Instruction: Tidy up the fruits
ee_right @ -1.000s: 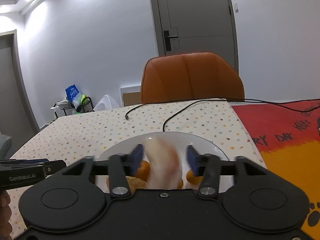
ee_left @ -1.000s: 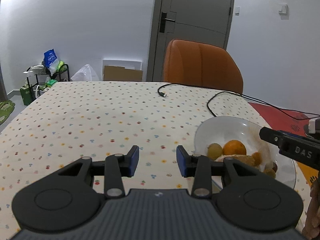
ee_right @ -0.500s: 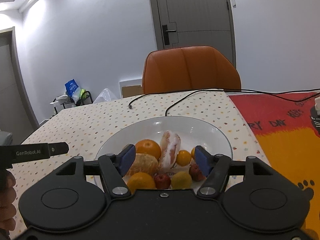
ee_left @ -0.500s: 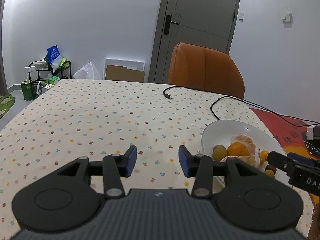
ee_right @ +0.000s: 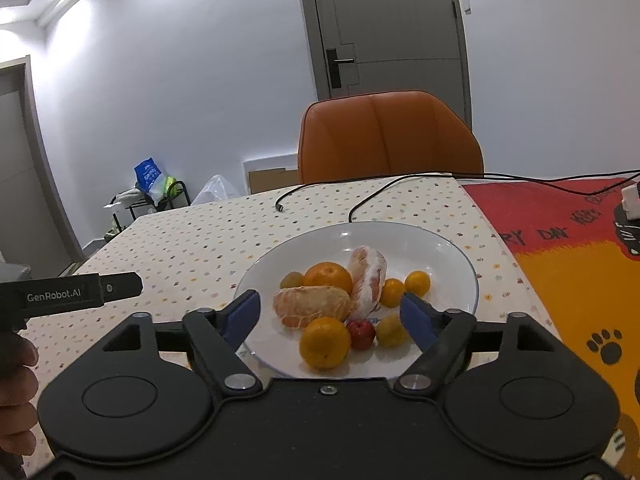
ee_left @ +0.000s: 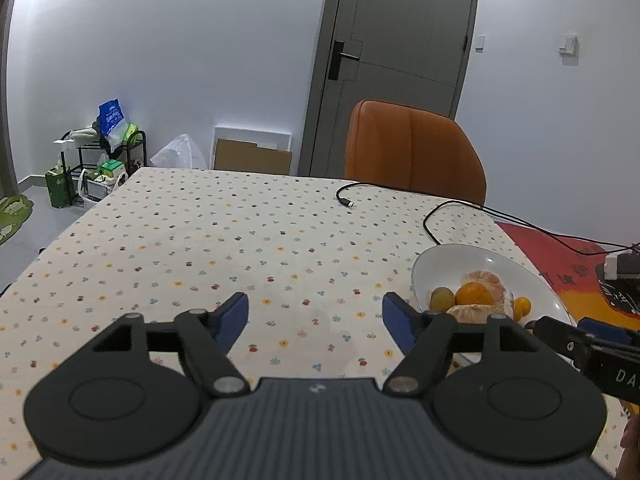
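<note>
Both jaw sets have widened since earlier; right hand-held gripper point(ee_right: 330, 312) and left hand-held gripper point(ee_left: 316, 316) hold nothing. Recommend straddling one fruit inside shallow white ceramic plate point(ee_right: 448, 248) squarely before closing.

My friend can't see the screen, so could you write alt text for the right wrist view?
A white plate of oranges, peeled citrus and small fruits sits on a dotted tablecloth. The right tool hangs open and empty just in front of it, with an orange chair behind.
</note>
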